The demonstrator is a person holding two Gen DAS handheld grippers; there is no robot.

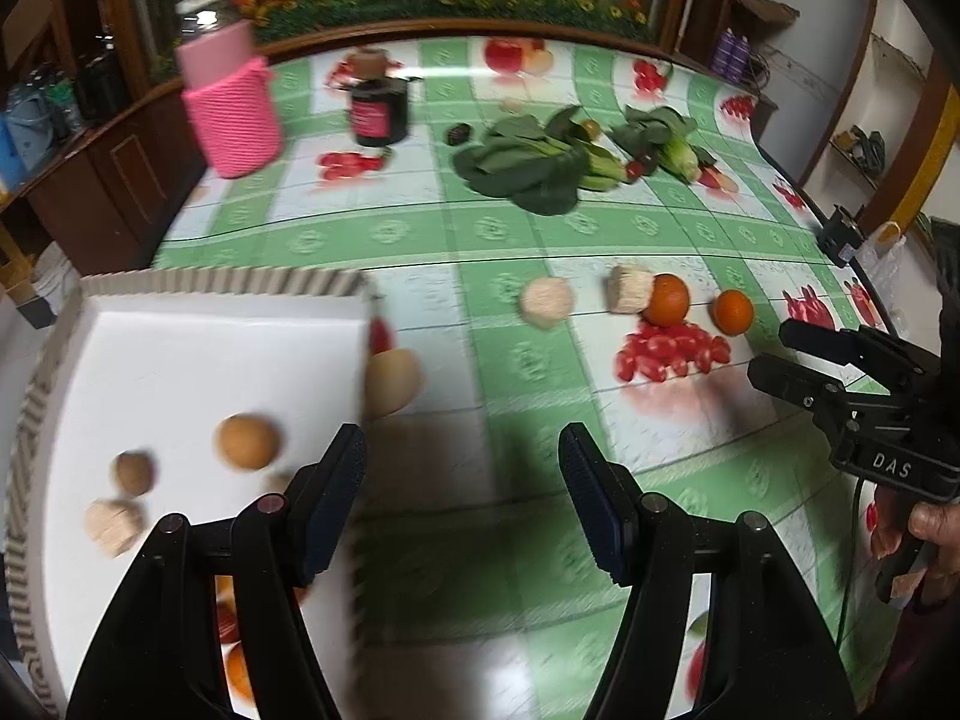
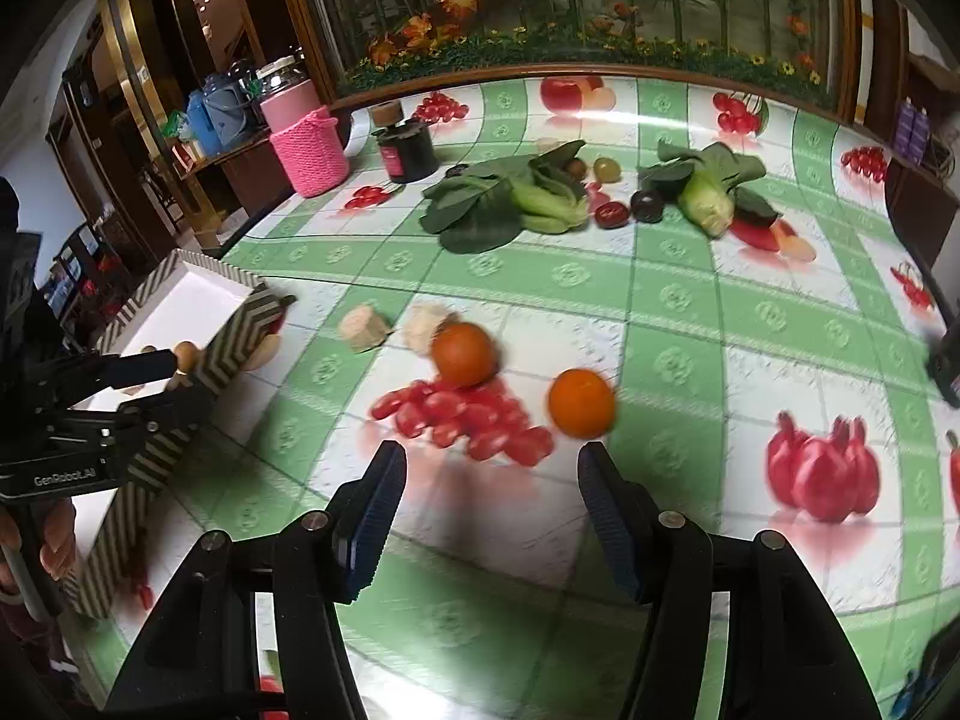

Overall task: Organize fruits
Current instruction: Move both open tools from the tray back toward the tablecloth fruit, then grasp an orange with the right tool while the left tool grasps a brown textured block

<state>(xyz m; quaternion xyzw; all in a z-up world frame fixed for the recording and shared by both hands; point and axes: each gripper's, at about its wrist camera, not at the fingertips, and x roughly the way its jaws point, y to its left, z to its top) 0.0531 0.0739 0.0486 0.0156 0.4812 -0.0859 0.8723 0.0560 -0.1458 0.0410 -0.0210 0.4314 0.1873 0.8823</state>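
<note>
A white box with striped walls [image 1: 180, 360] [image 2: 180, 306] holds a round brown fruit [image 1: 247, 441] and two small tan pieces. My left gripper [image 1: 462, 468] is open and empty over the box's right edge. Two oranges [image 1: 666, 299] [image 1: 733, 312] lie on the tablecloth; in the right wrist view they show as the far orange [image 2: 463, 354] and the near orange [image 2: 581, 403]. Two beige chunks [image 1: 545, 302] [image 1: 627, 288] lie beside them. My right gripper [image 2: 492, 474] is open and empty, just short of the near orange.
Leafy greens [image 2: 504, 204] with small dark fruits [image 2: 647, 204] lie farther back. A pink knitted container [image 2: 309, 159] and a dark jar [image 2: 408, 153] stand at the back left. A beige round fruit [image 1: 390, 381] rests against the box's outer wall. The table edge runs along the right.
</note>
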